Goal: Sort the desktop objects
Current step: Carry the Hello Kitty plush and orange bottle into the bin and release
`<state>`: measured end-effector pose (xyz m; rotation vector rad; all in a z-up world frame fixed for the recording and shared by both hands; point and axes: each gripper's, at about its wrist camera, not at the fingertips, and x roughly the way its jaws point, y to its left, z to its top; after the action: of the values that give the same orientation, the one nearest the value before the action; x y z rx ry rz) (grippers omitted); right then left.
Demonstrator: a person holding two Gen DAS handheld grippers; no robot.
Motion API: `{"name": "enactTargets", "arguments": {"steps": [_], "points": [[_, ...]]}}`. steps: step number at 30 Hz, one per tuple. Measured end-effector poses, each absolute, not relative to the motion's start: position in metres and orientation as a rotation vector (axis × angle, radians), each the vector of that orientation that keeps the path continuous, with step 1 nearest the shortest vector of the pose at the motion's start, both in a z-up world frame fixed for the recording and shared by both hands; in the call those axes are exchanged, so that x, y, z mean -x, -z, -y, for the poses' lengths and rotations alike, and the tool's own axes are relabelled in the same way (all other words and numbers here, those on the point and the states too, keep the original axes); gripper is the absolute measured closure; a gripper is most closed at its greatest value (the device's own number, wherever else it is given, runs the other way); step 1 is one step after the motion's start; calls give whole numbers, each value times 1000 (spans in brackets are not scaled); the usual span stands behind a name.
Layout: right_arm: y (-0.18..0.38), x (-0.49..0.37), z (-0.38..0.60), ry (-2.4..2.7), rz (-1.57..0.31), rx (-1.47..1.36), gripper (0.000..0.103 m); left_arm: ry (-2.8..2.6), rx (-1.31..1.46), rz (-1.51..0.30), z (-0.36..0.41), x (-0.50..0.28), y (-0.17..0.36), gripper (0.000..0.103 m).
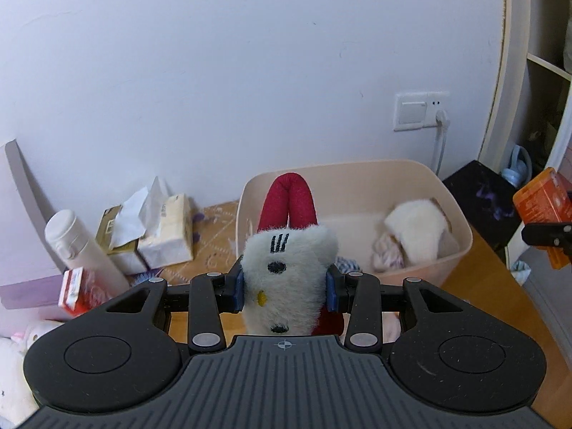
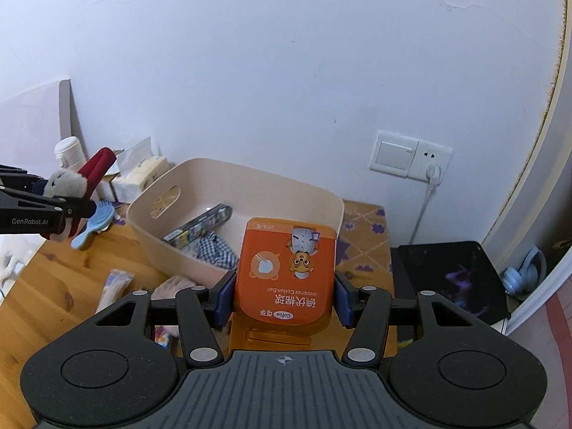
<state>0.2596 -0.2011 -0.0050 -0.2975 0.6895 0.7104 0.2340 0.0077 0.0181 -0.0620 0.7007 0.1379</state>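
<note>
Wooden counter [image 2: 53, 286] carries one beige bin [image 2: 321, 198] and two tissue packs [image 1: 168, 228] against a white wall [image 1: 250, 71]. Left gripper [image 1: 285, 286] jaws clamp one plush toy [image 1: 286, 268]; right gripper [image 2: 285, 298] jaws clamp one orange box [image 2: 286, 268].

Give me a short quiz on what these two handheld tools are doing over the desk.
1. True or false: the left tool grips a white plush toy with red ears.
2. What does the right tool hold? A) a hairbrush B) an orange cotton ball box C) a tissue pack
3. Fill in: ahead of both tools stands a beige ____ already holding some items.

Key: 1 true; 2 B; 3 bin
</note>
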Motion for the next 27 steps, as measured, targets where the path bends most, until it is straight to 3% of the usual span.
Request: {"name": "enactTargets", "arguments": {"steps": [15, 27], "points": [[21, -323, 163, -738, -694, 332, 51, -183, 80, -758, 8, -321, 5, 62], [67, -365, 124, -750, -781, 330, 51, -195, 54, -873, 16, -365, 47, 62]]}}
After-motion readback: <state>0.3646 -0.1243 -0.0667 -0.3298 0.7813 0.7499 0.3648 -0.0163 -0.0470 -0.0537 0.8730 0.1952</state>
